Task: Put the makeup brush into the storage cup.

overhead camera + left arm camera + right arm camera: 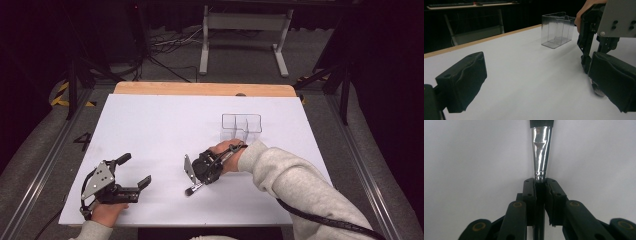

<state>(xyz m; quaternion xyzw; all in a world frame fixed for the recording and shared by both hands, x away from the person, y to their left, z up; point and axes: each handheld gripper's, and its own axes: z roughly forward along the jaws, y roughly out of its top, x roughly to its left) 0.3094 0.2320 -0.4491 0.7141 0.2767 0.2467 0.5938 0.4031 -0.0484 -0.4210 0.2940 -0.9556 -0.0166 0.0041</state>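
Clamped on brush [540, 157] handle: right gripper [540, 181], low centre. Left gripper [134, 172] wide, empty, lower left. Left to do, likely: carrying brush to clear organizer [241, 128] on bench [160, 125].

The high view is looking down over the white table [165, 130], while both gripper views are skimming it closely, sharing its surface.
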